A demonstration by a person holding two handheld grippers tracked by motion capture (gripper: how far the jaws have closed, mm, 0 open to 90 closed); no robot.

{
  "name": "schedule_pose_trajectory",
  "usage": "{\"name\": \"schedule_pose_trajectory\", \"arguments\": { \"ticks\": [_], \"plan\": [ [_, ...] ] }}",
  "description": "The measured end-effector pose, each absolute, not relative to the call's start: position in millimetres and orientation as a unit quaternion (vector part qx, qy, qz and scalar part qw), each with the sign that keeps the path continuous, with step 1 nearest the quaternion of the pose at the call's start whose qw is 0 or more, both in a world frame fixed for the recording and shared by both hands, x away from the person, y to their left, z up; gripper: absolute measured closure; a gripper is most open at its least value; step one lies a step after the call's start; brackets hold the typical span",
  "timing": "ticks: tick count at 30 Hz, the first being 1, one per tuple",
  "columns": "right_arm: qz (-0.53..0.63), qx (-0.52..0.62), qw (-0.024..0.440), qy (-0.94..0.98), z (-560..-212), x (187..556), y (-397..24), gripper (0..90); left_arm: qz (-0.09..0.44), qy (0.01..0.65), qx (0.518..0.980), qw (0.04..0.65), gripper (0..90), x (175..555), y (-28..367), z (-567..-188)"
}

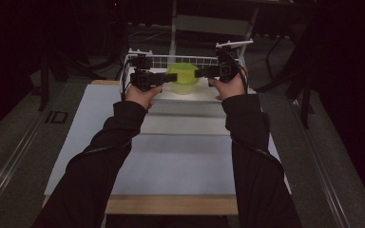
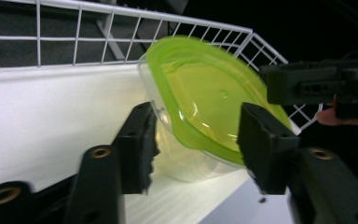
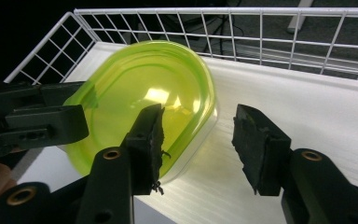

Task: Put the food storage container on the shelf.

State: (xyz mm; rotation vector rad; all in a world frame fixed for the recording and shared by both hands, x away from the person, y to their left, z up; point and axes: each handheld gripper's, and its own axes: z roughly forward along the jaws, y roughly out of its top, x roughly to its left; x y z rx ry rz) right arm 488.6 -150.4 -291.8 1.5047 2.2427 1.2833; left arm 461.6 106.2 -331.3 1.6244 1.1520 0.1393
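Clear plastic container with translucent lime-green lid [image 1: 182, 78] sits on ribbed white foam inside the white wire basket [image 1: 171, 60]. Left gripper [image 1: 162, 79] and right gripper [image 1: 198, 72] flank it, both 2-jaw sets parted, pads off the plastic. Right gripper view [image 3: 154, 100] shows glossy lid glare; left gripper view [image 2: 200, 100] shows the clear wall beneath.

Both forearms, in dark sleeves, reach up from the bottom of the high view and run nearly parallel toward the far end of the table. The left hand [image 1: 141, 95] holds the left gripper [image 1: 164, 77] level, its jaws pointing inward to the right. The right hand [image 1: 230, 87] holds the right gripper [image 1: 198, 72] level too, pointing left, facing the other. Both pairs of jaws stand apart, pads pressing on nothing.
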Motion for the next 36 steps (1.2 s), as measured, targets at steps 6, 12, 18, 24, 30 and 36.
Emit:
{"name": "schedule_pose_trajectory", "arguments": {
  "ticks": [6, 12, 18, 24, 30, 36],
  "plan": [
    [0.439, 0.491, 0.077, 0.749, -288, 481, -153, 48.1, 0.064, 0.487, 0.68, 0.544, 41.5, 458, 109, -329],
    [0.44, 0.474, 0.078, 0.759, -290, 465, -153, 46.2, 0.083, 0.461, 0.669, 0.576, 28.6, 446, 123, -323],
    [0.428, 0.46, 0.096, 0.772, -303, 447, -158, 69.6, 0.141, 0.419, 0.659, 0.608, 18.6, 417, 142, -319],
    [0.426, 0.44, 0.102, 0.784, -319, 436, -145, 89.5, 0.167, 0.405, 0.652, 0.619, 6.4, 395, 149, -337],
    [0.439, 0.445, 0.096, 0.775, -325, 441, -135, 89.5, 0.157, 0.401, 0.649, 0.627, 2.3, 380, 150, -365],
    [0.435, 0.458, 0.108, 0.768, -327, 449, -130, 88.4, 0.157, 0.398, 0.65, 0.627, 2.3, 373, 151, -380]
  ]
}}
